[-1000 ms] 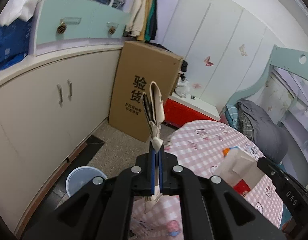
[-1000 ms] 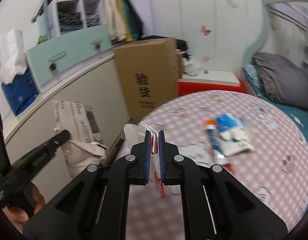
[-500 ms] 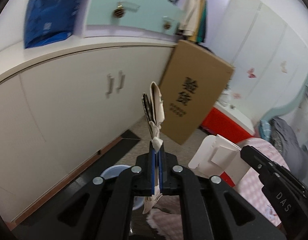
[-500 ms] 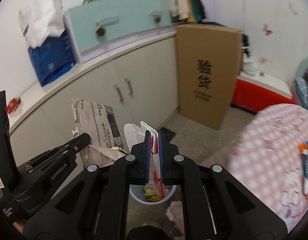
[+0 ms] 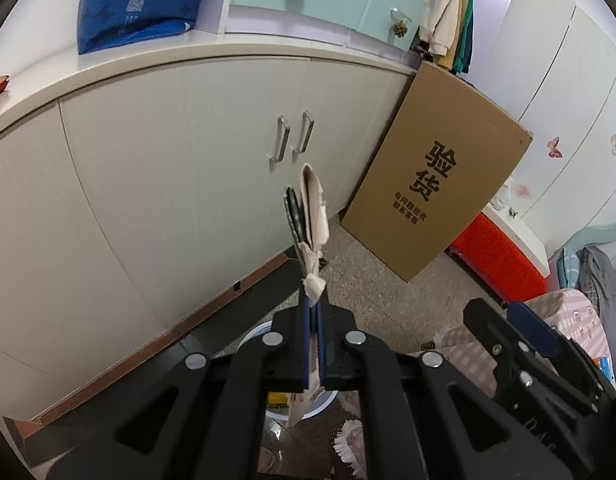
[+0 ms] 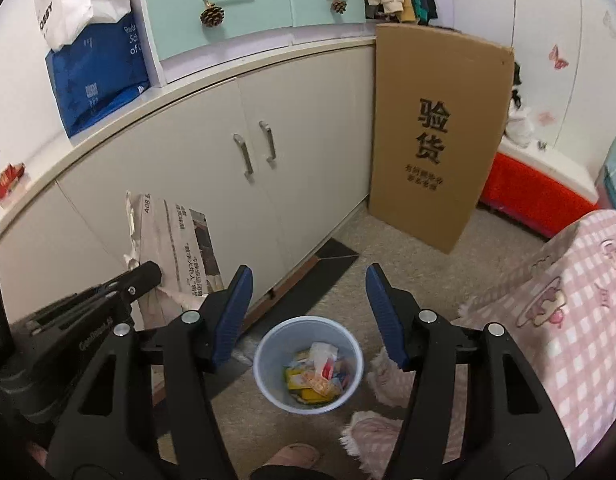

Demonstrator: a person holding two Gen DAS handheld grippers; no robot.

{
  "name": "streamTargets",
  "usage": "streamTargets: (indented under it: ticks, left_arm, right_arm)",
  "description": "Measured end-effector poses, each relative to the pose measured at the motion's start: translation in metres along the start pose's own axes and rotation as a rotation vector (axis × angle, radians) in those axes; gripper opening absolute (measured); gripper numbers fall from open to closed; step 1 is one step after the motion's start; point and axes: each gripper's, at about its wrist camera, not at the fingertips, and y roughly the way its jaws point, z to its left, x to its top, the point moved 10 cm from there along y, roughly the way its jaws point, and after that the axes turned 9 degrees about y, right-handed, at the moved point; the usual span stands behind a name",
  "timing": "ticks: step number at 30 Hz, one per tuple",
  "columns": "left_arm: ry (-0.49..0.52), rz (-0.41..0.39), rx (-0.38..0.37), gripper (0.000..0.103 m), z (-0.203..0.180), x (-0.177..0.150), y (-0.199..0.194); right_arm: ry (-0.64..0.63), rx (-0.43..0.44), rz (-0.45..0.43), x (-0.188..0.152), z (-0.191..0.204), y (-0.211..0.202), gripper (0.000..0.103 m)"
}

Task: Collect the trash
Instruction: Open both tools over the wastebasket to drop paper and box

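Note:
My left gripper (image 5: 312, 312) is shut on a crumpled newspaper (image 5: 310, 220) that sticks up edge-on from its jaws; the same newspaper (image 6: 175, 248) shows flat in the right wrist view, left of the bin. My right gripper (image 6: 308, 316) is open and empty, directly above a light blue trash bin (image 6: 267, 376) on the floor. The bin holds several wrappers and a white carton (image 6: 322, 360). In the left wrist view the bin (image 5: 251, 332) is mostly hidden under the gripper body.
White cabinets (image 6: 267, 128) run along the left. A tall cardboard box (image 6: 436, 132) leans against them. A pink checked tablecloth (image 6: 568, 320) hangs at the right. A red box (image 6: 536, 196) sits behind. A slipper (image 6: 291, 456) shows at the bottom edge.
Both grippers swung from the table to over the bin. My right gripper opened and the white carton it held now lies in the bin. The left gripper still holds the newspaper.

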Motion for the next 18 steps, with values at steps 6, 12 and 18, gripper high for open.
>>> streamTargets:
  ticks: [6, 12, 18]
  left_arm:
    - [0.018, 0.011, -0.004, 0.003, -0.007, -0.003, 0.004]
    - [0.037, 0.021, -0.007, 0.003, -0.014, -0.004, 0.007]
    - [0.054, 0.026, -0.006, 0.003, -0.018, -0.003, 0.011]
  right_arm:
    - [0.026, -0.007, -0.001, -0.005, -0.010, -0.005, 0.062]
    - [0.039, -0.011, 0.005, -0.008, -0.017, -0.007, 0.063]
    - [0.054, -0.013, -0.015, -0.006, -0.020, -0.010, 0.064]
